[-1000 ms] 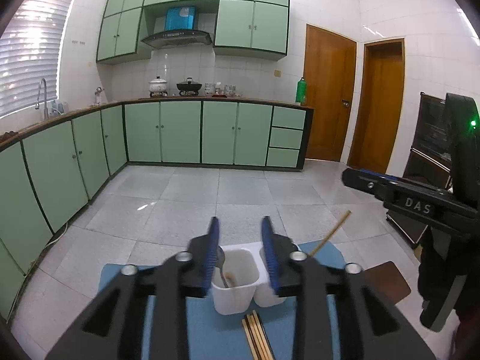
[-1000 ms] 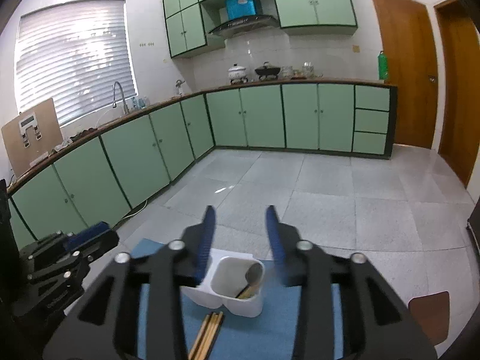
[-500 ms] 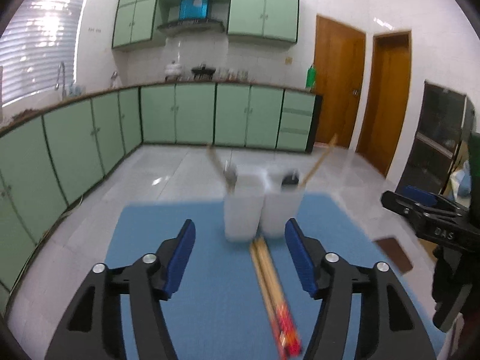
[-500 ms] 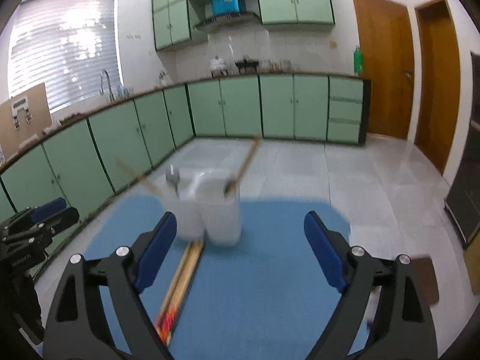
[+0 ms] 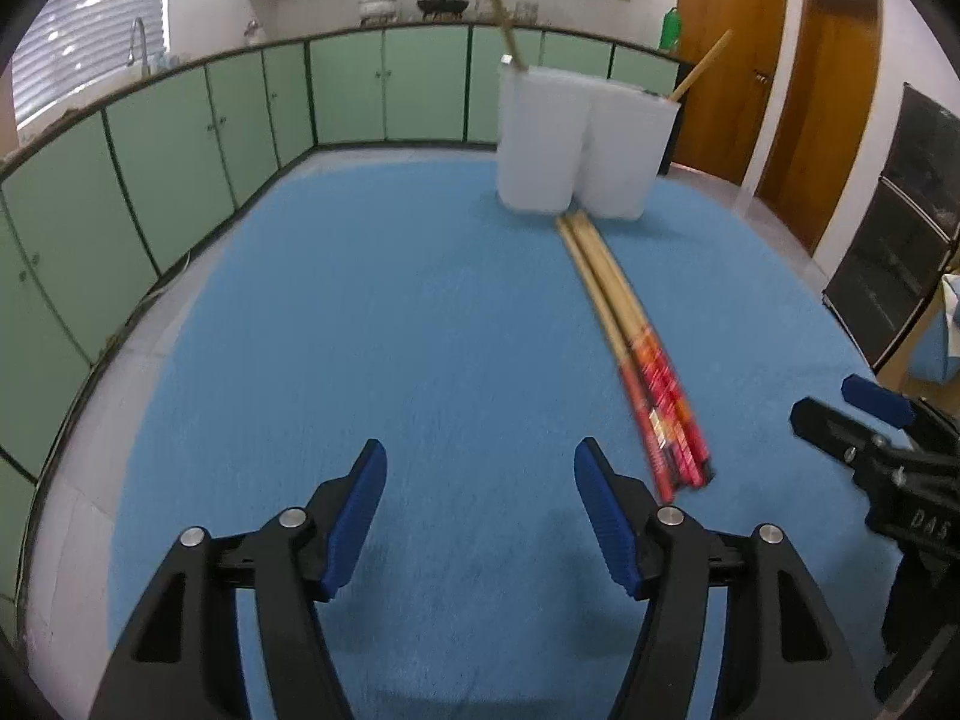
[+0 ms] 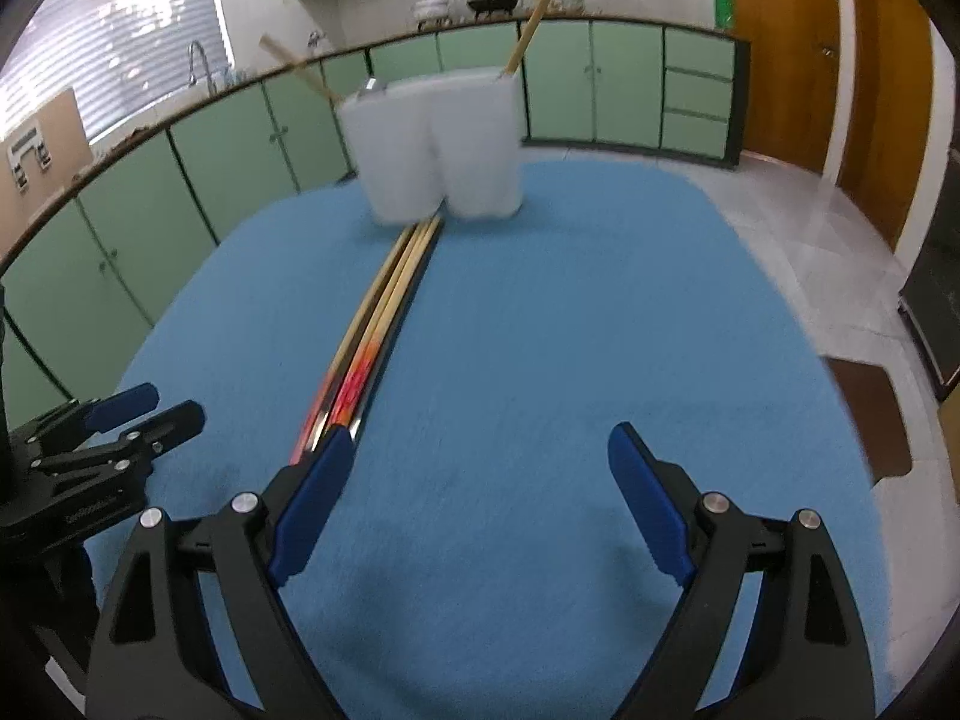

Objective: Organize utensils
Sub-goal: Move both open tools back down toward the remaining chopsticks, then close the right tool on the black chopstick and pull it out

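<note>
A white two-compartment utensil holder (image 5: 585, 141) (image 6: 441, 144) stands upright at the far end of a blue mat (image 5: 390, 330) (image 6: 570, 312), with a wooden handle sticking out of each compartment. A bundle of chopsticks (image 5: 636, 348) (image 6: 375, 330) with red ends lies flat on the mat, running from the holder toward me. My left gripper (image 5: 480, 468) is open and empty, low over the mat, left of the chopsticks' red ends. My right gripper (image 6: 480, 456) is open and empty, its left finger (image 6: 312, 498) just over the chopsticks' near ends.
The mat covers a table with pale edges (image 5: 66, 450). Green kitchen cabinets (image 5: 180, 138) line the far walls, wooden doors (image 5: 834, 132) at the right. The other gripper shows at each view's side: the right one (image 5: 888, 462), the left one (image 6: 90, 456).
Both grippers have come down from high above the holder to low over the near part of the mat and have opened wide. The holder and chopsticks have not moved.
</note>
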### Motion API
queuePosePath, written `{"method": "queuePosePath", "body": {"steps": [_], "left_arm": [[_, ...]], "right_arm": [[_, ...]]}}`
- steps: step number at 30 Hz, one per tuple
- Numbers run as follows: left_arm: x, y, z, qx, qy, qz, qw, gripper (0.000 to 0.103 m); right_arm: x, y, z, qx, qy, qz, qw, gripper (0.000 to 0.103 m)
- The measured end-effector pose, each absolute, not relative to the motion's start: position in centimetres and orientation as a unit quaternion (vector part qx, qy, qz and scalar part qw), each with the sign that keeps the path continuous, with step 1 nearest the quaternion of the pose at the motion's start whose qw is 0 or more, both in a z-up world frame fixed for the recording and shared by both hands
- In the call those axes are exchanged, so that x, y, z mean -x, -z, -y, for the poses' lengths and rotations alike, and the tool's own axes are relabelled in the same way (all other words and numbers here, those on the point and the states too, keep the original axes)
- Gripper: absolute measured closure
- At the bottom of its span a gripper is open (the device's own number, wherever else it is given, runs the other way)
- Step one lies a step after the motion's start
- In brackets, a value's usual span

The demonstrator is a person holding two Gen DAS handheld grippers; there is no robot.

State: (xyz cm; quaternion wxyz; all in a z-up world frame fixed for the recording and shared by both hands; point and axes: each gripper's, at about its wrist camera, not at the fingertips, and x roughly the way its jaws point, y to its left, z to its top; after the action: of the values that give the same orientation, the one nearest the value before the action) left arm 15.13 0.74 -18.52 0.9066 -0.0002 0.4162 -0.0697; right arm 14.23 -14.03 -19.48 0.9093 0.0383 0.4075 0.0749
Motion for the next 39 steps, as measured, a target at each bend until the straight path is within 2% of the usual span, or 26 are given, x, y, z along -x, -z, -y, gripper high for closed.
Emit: {"method": "queuePosePath", "body": {"steps": [13,24,27,30,32,33,34,35,36,37,39], "left_arm": [[-14.5,19.4,-1.4,0.003,0.061,-0.431,0.9,0.035],[-14.6,19.7,-0.6,-0.002,0.071,-0.436,0.897,0.034],[-14.6,19.7,-0.6,-0.001,0.071,-0.436,0.897,0.033],[-14.6,19.7,-0.5,-0.002,0.071,-0.436,0.897,0.033],[-14.5,19.7,-0.5,-0.001,0.071,-0.437,0.897,0.033],[-14.5,19.6,-0.5,-0.002,0.071,-0.437,0.897,0.032],[-14.5,19.6,-0.5,-0.003,0.07,-0.436,0.897,0.032],[-14.4,19.6,-0.5,-0.004,0.07,-0.436,0.897,0.032],[-14.5,19.5,-0.5,-0.003,0.069,-0.435,0.898,0.032],[-14.4,19.6,-0.5,-0.002,0.069,-0.435,0.898,0.032],[-14.5,19.6,-0.5,-0.002,0.068,-0.435,0.898,0.032]], "right_arm": [[-14.9,21.6,9.7,0.026,-0.078,-0.446,0.891,0.019],[-14.8,21.2,12.5,0.028,-0.04,-0.446,0.894,0.021],[-14.4,20.9,13.3,0.005,-0.056,-0.443,0.895,0.024],[-14.0,20.8,13.2,-0.016,-0.08,-0.436,0.896,0.031],[-13.9,21.1,12.5,-0.009,-0.09,-0.438,0.894,0.042],[-14.0,21.3,12.1,-0.001,-0.09,-0.438,0.894,0.044],[-14.1,21.2,11.9,0.003,-0.09,-0.436,0.896,0.05],[-14.2,21.1,11.7,0.001,-0.095,-0.435,0.896,0.062],[-14.3,21.1,11.6,-0.002,-0.101,-0.435,0.895,0.068],[-14.5,21.2,11.4,-0.002,-0.104,-0.437,0.894,0.078],[-15.0,21.3,11.3,0.0,-0.106,-0.437,0.893,0.089]]}}
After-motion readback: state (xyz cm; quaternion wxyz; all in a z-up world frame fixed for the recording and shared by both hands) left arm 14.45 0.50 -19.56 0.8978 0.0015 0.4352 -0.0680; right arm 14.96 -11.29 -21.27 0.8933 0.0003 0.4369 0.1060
